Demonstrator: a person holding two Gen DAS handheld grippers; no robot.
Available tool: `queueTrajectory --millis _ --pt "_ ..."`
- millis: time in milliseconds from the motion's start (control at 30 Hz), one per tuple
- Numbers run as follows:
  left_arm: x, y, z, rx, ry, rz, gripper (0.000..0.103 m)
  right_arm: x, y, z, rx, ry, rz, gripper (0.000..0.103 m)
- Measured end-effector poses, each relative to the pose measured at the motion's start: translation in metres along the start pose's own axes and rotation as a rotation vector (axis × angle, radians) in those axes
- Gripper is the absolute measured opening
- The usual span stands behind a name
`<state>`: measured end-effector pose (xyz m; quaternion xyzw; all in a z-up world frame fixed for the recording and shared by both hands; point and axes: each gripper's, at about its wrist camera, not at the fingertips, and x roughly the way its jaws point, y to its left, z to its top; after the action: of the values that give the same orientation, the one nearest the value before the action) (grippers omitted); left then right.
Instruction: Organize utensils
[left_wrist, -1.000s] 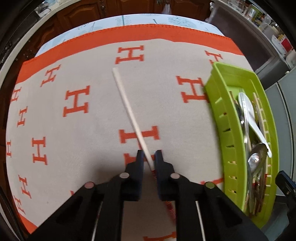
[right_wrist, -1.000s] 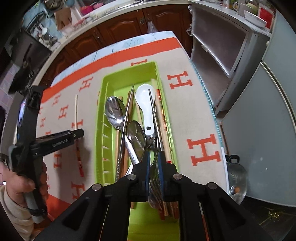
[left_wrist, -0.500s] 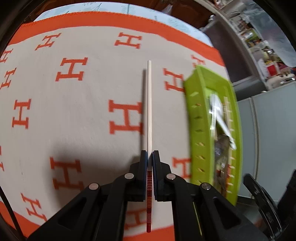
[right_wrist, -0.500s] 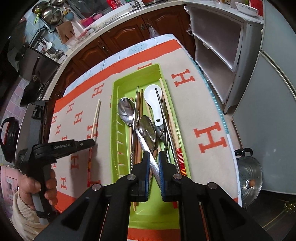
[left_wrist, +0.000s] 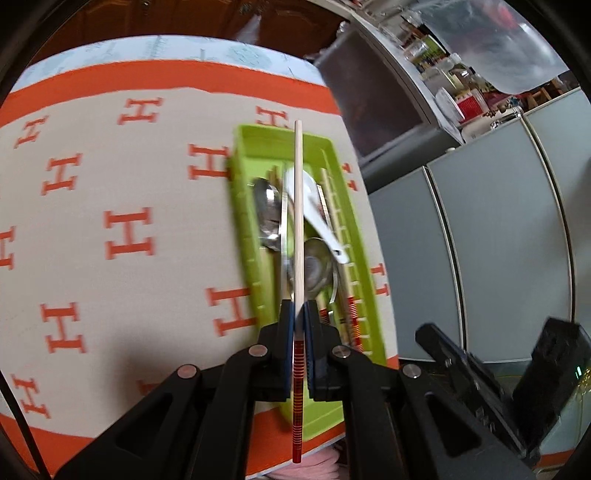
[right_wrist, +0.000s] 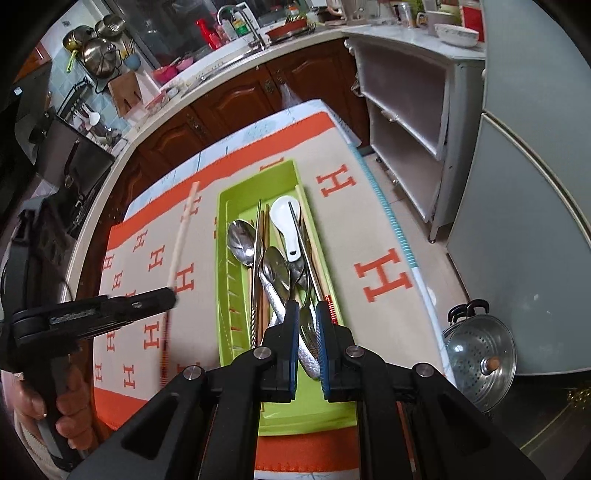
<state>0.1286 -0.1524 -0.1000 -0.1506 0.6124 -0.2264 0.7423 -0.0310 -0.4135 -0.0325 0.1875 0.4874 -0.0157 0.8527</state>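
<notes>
Both grippers grip: left (left_wrist: 298, 314) a chopstick (left_wrist: 298, 221); right (right_wrist: 308, 317) a spoon (right_wrist: 291, 317).

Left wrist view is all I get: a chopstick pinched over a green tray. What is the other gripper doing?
Observer: The right gripper hangs over the tray's near end, with a metal spoon's handle between its fingers. I cannot tell whether it grips.
Operator: Who holds my gripper?
Observer: A hand is wrapped round the left gripper's handle.
Operator: Anything lower down?
Observer: A steel pot sits low, to the tray's right.
</notes>
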Motion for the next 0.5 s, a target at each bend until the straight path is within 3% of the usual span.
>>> queueTrajectory --millis 333,433,500 --pt "0.052 -0.019 0.001 0.035 0.062 0.067 0.005 -0.019 -0.016 -0.006 0.039 -0.01 -0.008 0.009" --pt "0.054 -0.023 -0.004 0.064 0.068 0.086 0.026 -0.018 -0.021 -0.007 0.054 -0.003 -0.008 0.009" --pt "0.049 -0.027 -0.008 0.097 0.057 0.094 0.032 -0.016 -0.023 -0.007 0.061 -0.004 -0.008 0.009"
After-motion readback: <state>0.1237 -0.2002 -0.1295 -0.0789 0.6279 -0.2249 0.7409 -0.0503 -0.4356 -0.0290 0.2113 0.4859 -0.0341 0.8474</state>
